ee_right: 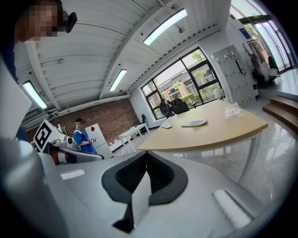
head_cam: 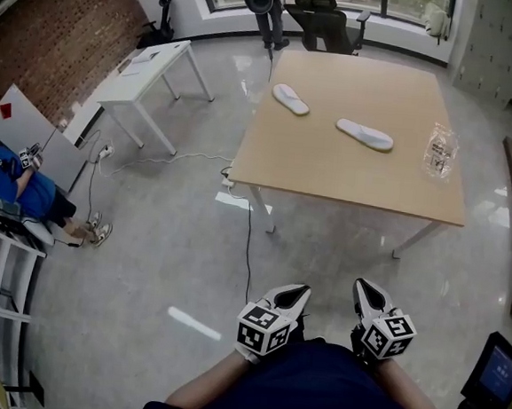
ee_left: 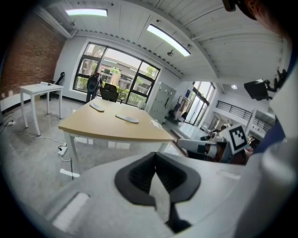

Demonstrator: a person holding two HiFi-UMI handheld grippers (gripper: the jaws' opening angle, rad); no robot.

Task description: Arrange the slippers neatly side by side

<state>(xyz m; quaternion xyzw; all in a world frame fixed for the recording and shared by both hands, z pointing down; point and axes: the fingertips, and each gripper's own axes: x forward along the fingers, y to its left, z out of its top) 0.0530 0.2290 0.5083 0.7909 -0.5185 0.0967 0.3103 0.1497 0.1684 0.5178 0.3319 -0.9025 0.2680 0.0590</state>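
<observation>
Head cam looks steeply down, counter (head_cam: 330,174) well ahead. L & R gripper cams sit lower, facing it from afar. All 3 share counter w/ slippers (head_cam: 364,135).

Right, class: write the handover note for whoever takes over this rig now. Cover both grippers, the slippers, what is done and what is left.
Left gripper: shut, empty, held close to the body, short of the table.
Right gripper: shut, empty, also short of the table.
Left slipper and right slipper: both on the table's far half, apart and at different angles. A clear plastic bag lies to their right.
Done: nothing yet; neither slipper is touched.
Left: reach the table and set the pair side by side.
</observation>
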